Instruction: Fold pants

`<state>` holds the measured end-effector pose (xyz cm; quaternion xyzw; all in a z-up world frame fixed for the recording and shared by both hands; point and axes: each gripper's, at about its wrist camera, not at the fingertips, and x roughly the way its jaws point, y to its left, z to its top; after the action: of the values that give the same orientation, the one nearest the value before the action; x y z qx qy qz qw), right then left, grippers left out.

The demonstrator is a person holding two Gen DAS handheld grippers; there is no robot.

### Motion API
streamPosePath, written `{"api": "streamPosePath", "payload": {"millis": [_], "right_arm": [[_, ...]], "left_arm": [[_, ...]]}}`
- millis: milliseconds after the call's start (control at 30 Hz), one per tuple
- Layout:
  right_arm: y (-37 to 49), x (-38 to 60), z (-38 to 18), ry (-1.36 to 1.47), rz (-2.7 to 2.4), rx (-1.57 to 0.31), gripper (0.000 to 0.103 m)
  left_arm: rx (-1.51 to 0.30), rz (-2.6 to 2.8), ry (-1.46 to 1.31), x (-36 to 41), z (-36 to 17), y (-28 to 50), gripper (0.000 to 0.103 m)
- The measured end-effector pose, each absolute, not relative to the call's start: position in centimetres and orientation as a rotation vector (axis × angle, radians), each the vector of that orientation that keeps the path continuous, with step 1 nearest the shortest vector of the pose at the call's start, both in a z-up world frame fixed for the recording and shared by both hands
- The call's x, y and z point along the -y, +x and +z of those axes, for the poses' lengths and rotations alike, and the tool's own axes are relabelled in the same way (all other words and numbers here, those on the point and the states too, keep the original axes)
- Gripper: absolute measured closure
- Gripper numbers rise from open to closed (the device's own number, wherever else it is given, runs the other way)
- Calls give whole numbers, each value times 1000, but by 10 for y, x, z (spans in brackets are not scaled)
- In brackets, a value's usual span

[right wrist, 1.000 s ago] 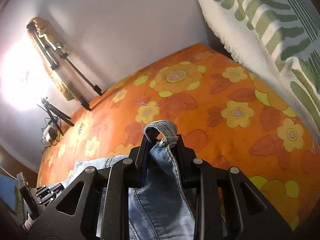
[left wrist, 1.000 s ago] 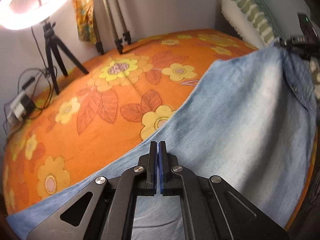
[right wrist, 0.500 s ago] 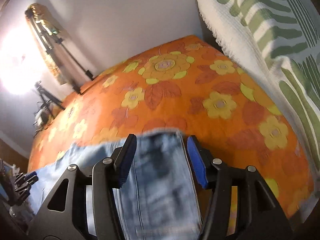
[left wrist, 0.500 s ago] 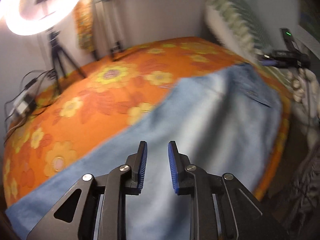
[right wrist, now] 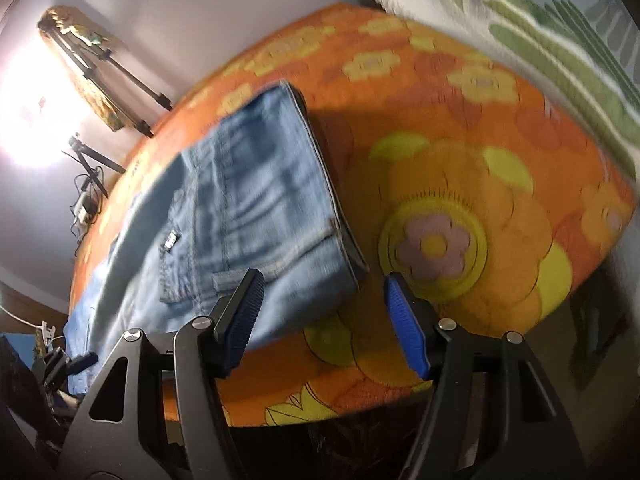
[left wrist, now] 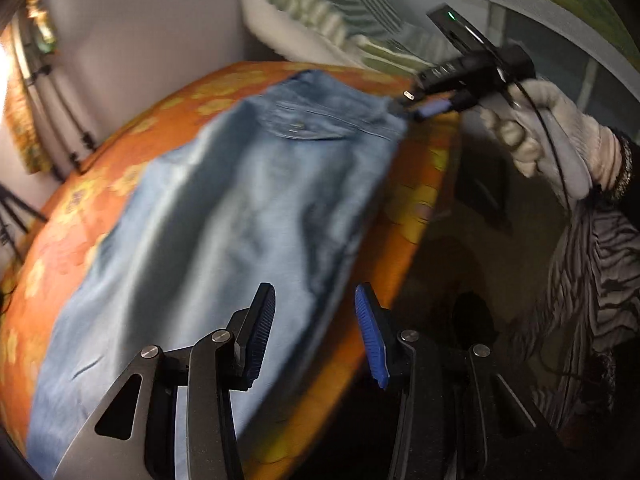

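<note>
Light blue denim pants lie flat along the near edge of the orange flowered bed. My left gripper is open and empty, just above the pants' near edge at the leg part. The right gripper shows in the left wrist view at the waistband corner, held by a gloved hand. In the right wrist view the waistband end of the pants lies on the bed, and my right gripper is open and empty just before its near corner.
A green and white striped pillow lies at the head of the bed. A bright ring light and tripods stand by the wall beyond the bed. The bed's near edge drops to dark floor.
Both grippers have opened and let go of the pants, which now lie flat on the bed. Both grippers have drawn back toward the near edge of the bed.
</note>
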<state>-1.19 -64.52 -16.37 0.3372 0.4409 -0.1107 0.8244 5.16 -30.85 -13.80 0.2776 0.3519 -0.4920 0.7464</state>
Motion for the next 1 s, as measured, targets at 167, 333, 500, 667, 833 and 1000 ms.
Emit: {"api": "streamPosePath", "payload": {"millis": [167, 333, 500, 667, 833, 1000], "right_arm": [[-14, 646, -166, 814, -216, -903, 32], [-3, 633, -166, 813, -186, -904, 31], [2, 618, -164, 753, -239, -895, 52], [8, 613, -164, 756, -241, -883, 93], [-7, 603, -119, 642, -275, -753, 96], [-10, 582, -111, 478, -319, -788, 96]], "left_arm": [[-795, -1088, 653, 324, -152, 53, 63], [-830, -1072, 614, 327, -157, 64, 63], [-823, -1068, 608, 327, -161, 69, 77], [-804, -1074, 573, 323, -154, 69, 96], [-747, -1102, 575, 320, -140, 57, 96], [-816, -1130, 563, 314, -147, 57, 95]]}}
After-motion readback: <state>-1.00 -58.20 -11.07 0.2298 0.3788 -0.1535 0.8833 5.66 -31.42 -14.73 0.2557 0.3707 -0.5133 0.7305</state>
